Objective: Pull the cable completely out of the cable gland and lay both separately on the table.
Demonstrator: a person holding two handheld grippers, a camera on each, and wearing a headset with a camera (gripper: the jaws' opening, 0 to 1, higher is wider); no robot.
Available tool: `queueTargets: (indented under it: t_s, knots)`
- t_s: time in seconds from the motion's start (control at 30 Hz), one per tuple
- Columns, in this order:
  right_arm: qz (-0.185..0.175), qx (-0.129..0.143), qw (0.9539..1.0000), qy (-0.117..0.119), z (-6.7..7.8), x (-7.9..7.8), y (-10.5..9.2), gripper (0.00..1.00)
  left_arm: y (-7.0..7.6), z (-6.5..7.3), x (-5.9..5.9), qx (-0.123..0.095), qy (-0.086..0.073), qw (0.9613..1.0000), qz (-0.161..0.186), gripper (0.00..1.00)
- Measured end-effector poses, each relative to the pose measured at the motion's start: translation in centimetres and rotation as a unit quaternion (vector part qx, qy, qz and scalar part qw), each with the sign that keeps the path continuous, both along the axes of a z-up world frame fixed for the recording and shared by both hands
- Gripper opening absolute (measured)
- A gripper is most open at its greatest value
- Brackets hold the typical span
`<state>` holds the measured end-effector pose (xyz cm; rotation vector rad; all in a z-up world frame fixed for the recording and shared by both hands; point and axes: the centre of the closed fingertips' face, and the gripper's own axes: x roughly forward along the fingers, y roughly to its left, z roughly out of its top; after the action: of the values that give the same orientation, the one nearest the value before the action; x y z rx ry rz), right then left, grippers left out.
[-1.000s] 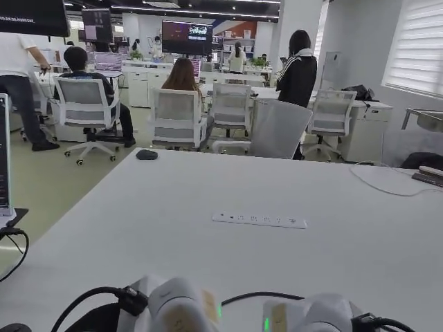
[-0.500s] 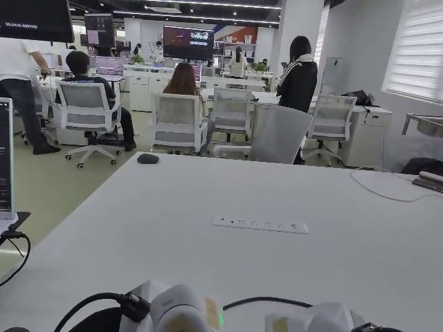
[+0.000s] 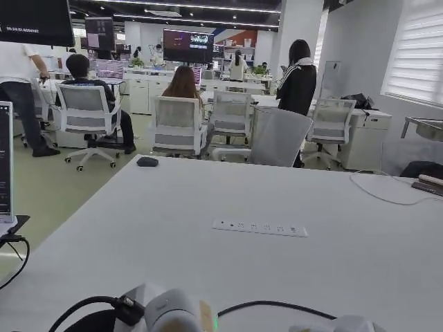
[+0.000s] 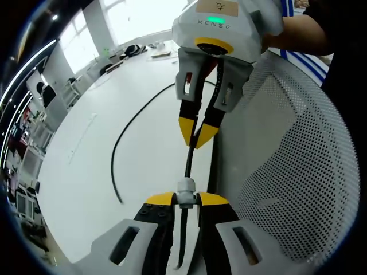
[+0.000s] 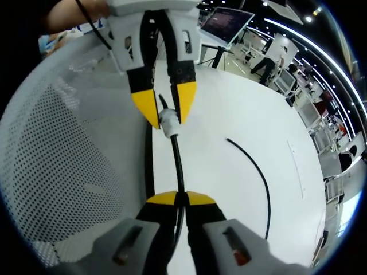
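You are clamping the cable gland (image 4: 185,192) in your left gripper (image 4: 185,200), its jaws nearly closed on it, by the table (image 4: 86,166) edge. Your right gripper (image 4: 195,132), lettered XENSE, is pinching the black cable (image 4: 188,160) tight near the gland; the cable's tail is lying curved on the table.

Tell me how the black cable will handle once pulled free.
Likely floppy: the cable lies in a loose curve on the table. Probably light, being thin. Straight between the left gripper and right gripper, it may go slack once freed.
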<state>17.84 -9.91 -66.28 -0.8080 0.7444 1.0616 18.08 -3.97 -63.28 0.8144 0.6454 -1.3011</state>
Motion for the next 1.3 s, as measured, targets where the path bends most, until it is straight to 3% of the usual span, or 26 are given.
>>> queueTargets:
  t_s: [0.23,0.3,0.37,0.43,0.47,0.67,0.8,0.9,1.03,1.3]
  knots:
    - [-0.017,-0.022,0.9996,0.01,-1.0,0.1,-1.5,0.03,0.1,0.1,0.3,-0.002,-0.002,1.0,0.002,0.15]
    - [0.006,-0.045,0.9988,0.016,-1.4,-0.4,-1.7,0.03,0.0,0.1,0.3,-0.004,-0.001,1.0,0.002,0.15]
    - [-0.006,-0.045,0.9989,0.01,-1.3,-0.1,-1.3,0.07,-0.1,0.1,0.3,-0.004,-0.004,1.0,0.0,0.15]
    - [-0.012,-0.023,0.9997,0.004,-0.7,0.1,-0.2,0.2,-0.2,0.2,0.4,-0.006,-0.002,1.0,0.001,0.15]
    - [-0.011,-0.014,0.9998,0.001,-0.5,0.1,0.3,0.21,-0.2,0.2,0.4,-0.007,-0.002,1.0,0.001,0.15]
    - [0.033,0.047,0.9977,-0.035,2.6,0.6,4.8,0.19,-0.4,0.3,0.2,-0.007,-0.004,1.0,-0.005,0.15]
    - [0.05,0.05,0.9968,-0.037,3.1,0.6,5.9,0.15,-0.5,0.3,0.1,-0.009,-0.005,0.9999,-0.006,0.15]
    - [0.055,0.039,0.9971,-0.035,2.8,0.6,5.7,0.13,-0.4,0.4,0.2,-0.009,-0.005,0.9999,-0.006,0.15]
    - [0.061,0.032,0.9973,-0.028,2.4,0.3,5.2,0.04,-0.4,0.5,0.1,-0.012,-0.005,0.9999,-0.007,0.15]
    - [0.046,0.02,0.9984,-0.025,1.8,0.5,3.8,0.03,-0.3,0.5,0.2,-0.01,-0.008,0.9999,-0.006,0.15]
